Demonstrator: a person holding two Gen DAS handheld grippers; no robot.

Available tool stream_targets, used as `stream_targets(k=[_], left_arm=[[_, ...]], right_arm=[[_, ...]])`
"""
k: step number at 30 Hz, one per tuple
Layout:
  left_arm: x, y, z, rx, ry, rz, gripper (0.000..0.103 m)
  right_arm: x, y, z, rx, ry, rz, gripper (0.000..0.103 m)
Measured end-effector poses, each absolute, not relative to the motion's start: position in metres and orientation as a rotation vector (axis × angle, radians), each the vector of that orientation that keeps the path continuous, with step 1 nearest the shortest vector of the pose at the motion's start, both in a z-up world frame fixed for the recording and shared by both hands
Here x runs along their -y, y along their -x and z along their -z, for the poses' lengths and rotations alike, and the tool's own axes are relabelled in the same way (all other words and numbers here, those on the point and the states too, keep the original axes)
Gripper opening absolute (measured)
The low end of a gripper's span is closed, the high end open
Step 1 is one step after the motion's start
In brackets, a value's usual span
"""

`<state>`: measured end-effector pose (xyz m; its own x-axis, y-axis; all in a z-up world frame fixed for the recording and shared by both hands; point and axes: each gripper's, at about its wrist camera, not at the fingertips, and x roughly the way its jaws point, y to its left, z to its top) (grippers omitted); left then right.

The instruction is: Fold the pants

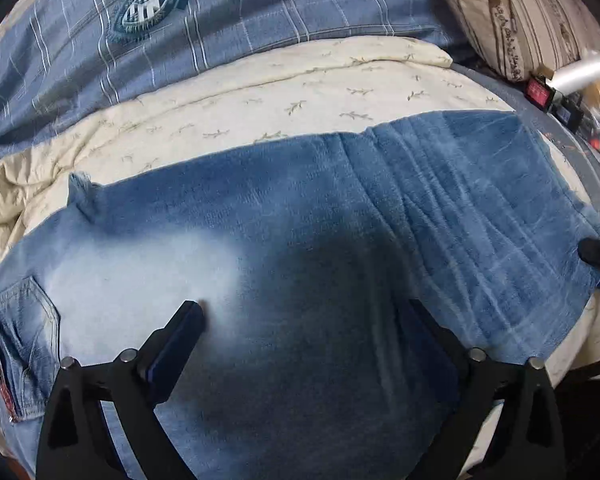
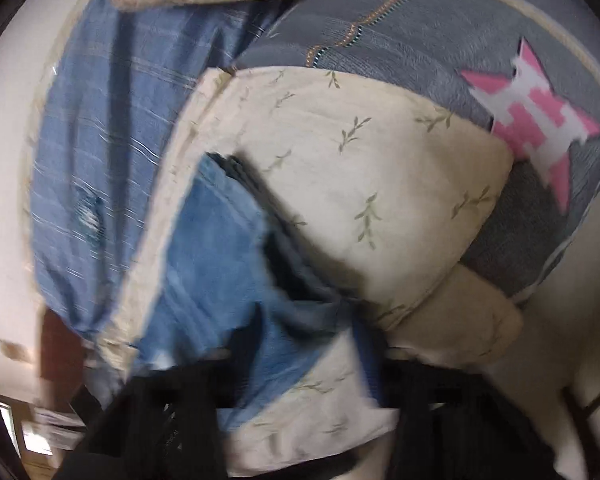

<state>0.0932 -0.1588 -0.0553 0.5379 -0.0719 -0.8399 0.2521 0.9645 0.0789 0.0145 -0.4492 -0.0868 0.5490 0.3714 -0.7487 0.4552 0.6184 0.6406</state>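
Pants (image 1: 284, 216) spread flat on the quilt (image 1: 260, 92), pocket end at its left edge, leg end toward the right edge. Behind the quilt, a plaid blanket (image 1: 228, 12); at the far right corner, a striped pillow (image 1: 516, 12).

Pants (image 1: 300, 248): faded blue denim, whitish worn patch, cargo pocket at one side; lying flat and spread directly beneath the left gripper's (image 1: 304, 312) parted fingers.
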Motion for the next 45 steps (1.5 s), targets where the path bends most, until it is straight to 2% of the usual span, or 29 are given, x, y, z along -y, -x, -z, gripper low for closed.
stream_targets(k=[3, 7, 10, 14, 24, 26, 27, 30, 35, 40, 42, 43, 44, 45], left_arm=[[0.157, -0.094, 0.048, -1.011, -0.180, 0.191, 0.098], [0.150, -0.081, 0.028, -0.931, -0.190, 0.188, 0.098], [0.145, -0.082, 0.048, -0.986, -0.242, 0.143, 0.098], [0.143, -0.083, 0.055, -0.979, -0.234, 0.146, 0.101], [0.133, -0.086, 0.055, -0.986, -0.172, 0.154, 0.100], [0.123, -0.088, 0.052, -0.995, -0.118, 0.181, 0.096], [0.113, -0.087, 0.046, -0.990, -0.077, 0.177, 0.089], [0.070, -0.073, 0.024, -0.925, 0.058, 0.136, 0.087], [-0.011, -0.043, 0.001, -0.824, 0.186, 0.005, 0.087], [-0.073, -0.024, 0.002, -0.808, 0.258, -0.125, 0.087], [-0.081, -0.027, 0.006, -0.823, 0.281, -0.133, 0.087], [-0.083, -0.028, 0.006, -0.829, 0.286, -0.131, 0.087], [-0.084, -0.030, 0.007, -0.833, 0.291, -0.126, 0.087], [-0.082, -0.030, 0.004, -0.828, 0.294, -0.120, 0.087]], right_arm=[[0.442, -0.018, 0.079, -1.052, -0.859, 0.078, 0.028], [0.440, -0.021, 0.077, -1.070, -0.842, 0.085, 0.032], [0.444, -0.020, 0.082, -1.050, -0.892, 0.068, 0.035], [0.441, -0.020, 0.077, -1.038, -0.843, 0.064, 0.025], [0.354, -0.031, -0.039, -0.867, -0.465, -0.041, 0.024], [0.328, -0.033, -0.056, -0.841, -0.419, -0.098, 0.024], [0.314, -0.034, -0.063, -0.828, -0.394, -0.125, 0.024], [0.264, -0.032, -0.075, -0.809, -0.323, -0.235, 0.024], [0.199, -0.027, -0.056, -0.845, -0.258, -0.360, 0.024], [0.158, -0.040, 0.009, -0.964, -0.266, -0.418, 0.024], [0.149, -0.047, 0.051, -1.088, -0.273, -0.418, 0.029], [0.150, -0.046, 0.059, -1.089, -0.277, -0.420, 0.028], [0.155, -0.042, 0.057, -1.040, -0.291, -0.433, 0.033], [0.157, -0.040, 0.054, -1.036, -0.302, -0.448, 0.053]])
